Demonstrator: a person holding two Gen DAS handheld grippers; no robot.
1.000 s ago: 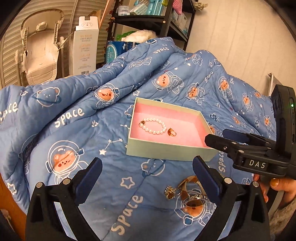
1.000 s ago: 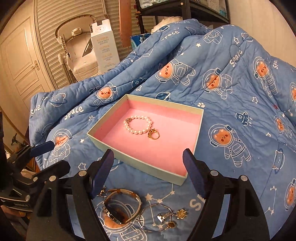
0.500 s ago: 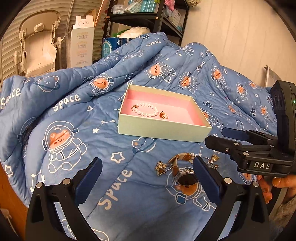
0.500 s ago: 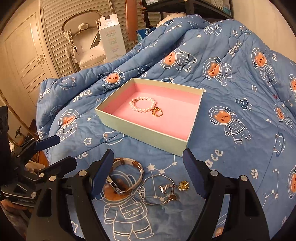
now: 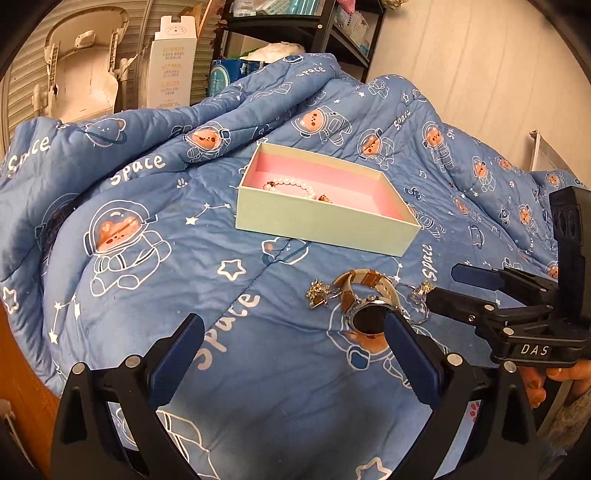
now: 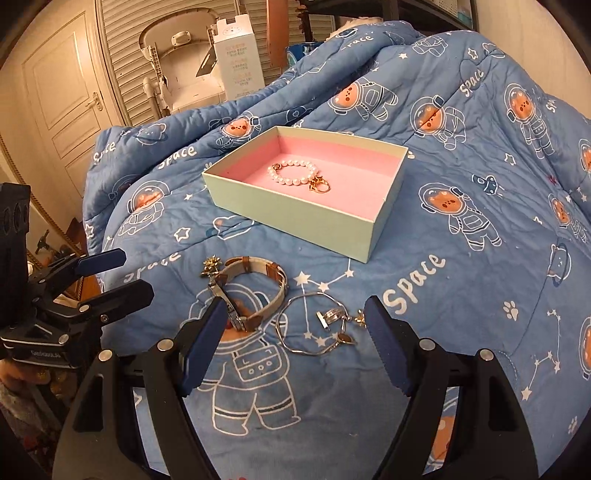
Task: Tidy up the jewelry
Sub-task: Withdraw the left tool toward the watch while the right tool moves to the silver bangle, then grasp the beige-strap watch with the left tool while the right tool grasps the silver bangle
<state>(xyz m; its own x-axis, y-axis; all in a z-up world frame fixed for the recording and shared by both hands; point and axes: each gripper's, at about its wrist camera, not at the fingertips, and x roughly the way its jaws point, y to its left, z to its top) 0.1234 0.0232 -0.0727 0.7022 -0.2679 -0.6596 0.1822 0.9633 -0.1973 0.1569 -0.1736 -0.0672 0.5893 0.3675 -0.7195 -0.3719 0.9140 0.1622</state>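
Observation:
A pale green box [image 5: 321, 221] [image 6: 295, 218] with pink lining sits on the blue quilt. Inside lie a pearl bracelet [image 6: 293, 173] [image 5: 291, 186] and a gold ring [image 6: 320, 186]. In front of the box lie a wristwatch [image 6: 255, 291] [image 5: 369, 314] with a brown and white strap, a silver bangle [image 6: 314, 325], a gold star charm [image 6: 211, 266] [image 5: 317, 293] and small earrings [image 6: 332, 315]. My left gripper [image 5: 295, 354] is open and empty, short of the watch. My right gripper [image 6: 295, 339] is open and empty, just before the watch and bangle.
The blue space-print quilt [image 5: 147, 258] [image 6: 480, 258] covers the bed and rises in folds behind the box. A white carton [image 5: 171, 70], a white baby seat [image 5: 81, 70] and a dark shelf [image 5: 295, 33] stand behind. A door [image 6: 62, 92] is at left.
Both grippers have pulled back and lowered from over the box; the watch and loose jewelry now lie just ahead of the fingers. Both stay open.

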